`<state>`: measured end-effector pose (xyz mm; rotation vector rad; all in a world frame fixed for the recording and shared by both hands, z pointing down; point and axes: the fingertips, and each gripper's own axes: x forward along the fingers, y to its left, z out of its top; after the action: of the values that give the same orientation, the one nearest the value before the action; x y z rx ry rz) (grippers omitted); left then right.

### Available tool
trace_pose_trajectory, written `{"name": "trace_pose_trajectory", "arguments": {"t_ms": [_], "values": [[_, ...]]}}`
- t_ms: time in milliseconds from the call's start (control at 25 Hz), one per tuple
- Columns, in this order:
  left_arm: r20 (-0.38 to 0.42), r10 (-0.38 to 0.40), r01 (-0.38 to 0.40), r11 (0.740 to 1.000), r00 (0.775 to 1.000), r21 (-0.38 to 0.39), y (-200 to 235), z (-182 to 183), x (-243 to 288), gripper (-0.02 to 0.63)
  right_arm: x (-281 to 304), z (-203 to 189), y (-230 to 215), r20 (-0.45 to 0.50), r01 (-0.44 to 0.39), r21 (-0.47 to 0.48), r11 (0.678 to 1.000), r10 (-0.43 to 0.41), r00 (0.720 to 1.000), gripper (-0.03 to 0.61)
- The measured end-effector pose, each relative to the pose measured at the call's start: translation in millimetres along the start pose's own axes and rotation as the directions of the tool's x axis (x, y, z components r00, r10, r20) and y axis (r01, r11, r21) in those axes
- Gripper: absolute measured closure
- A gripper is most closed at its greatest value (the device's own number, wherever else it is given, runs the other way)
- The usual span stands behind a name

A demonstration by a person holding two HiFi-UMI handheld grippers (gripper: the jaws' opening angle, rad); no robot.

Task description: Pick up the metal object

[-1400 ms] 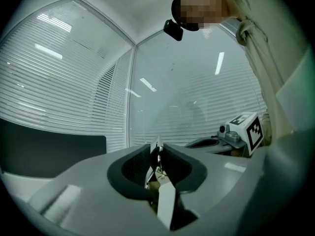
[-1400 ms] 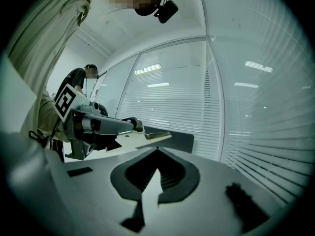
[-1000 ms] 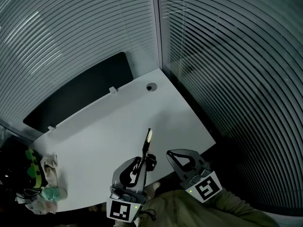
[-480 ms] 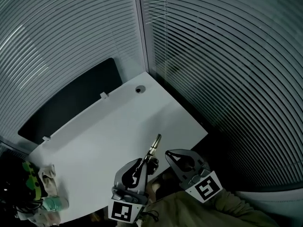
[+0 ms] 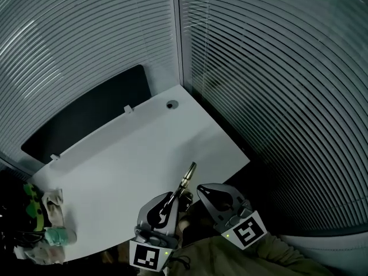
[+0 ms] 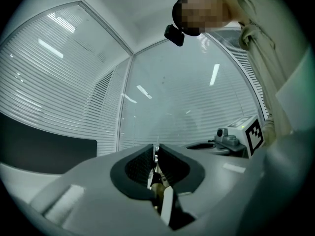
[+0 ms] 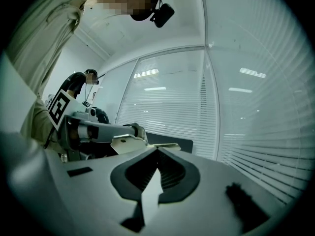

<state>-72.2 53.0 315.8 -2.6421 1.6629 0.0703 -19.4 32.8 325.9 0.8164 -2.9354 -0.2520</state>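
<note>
In the head view a slim metal object [image 5: 187, 178] with a brass-coloured middle sticks out of my left gripper [image 5: 174, 196], pointing up and to the right above the near edge of the white desk [image 5: 132, 154]. The left gripper view shows the object [image 6: 158, 188] pinched between the ribbed pads, so my left gripper [image 6: 155, 150] is shut on it. Just to its right, off the desk's near corner, my right gripper [image 5: 203, 190] is shut. In its own view the right gripper [image 7: 157, 150] has its jaws touching and nothing between them.
A round cable hole [image 5: 171, 104] sits at the desk's far corner, and a dark panel [image 5: 80, 119] runs along its back edge. Crumpled cloth and green items [image 5: 50, 214] lie at the desk's left end. Slatted blinds [image 5: 259, 85] cover the walls behind and to the right.
The metal object in my left gripper pointed straight away a second ago and now leans to the right. The left gripper has shifted slightly. My right gripper stays shut beside it.
</note>
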Motion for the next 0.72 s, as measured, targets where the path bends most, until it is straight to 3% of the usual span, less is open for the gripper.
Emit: {"name": "trace_pose_trajectory", "arguments": {"t_ms": [720], "values": [[-0.025,0.050,-0.049,0.998,0.998,0.024,-24,-5,11,0.578,-16,-3,-12,0.022,-0.065,0.038,0.997,0.064,0.998,0.575]]}}
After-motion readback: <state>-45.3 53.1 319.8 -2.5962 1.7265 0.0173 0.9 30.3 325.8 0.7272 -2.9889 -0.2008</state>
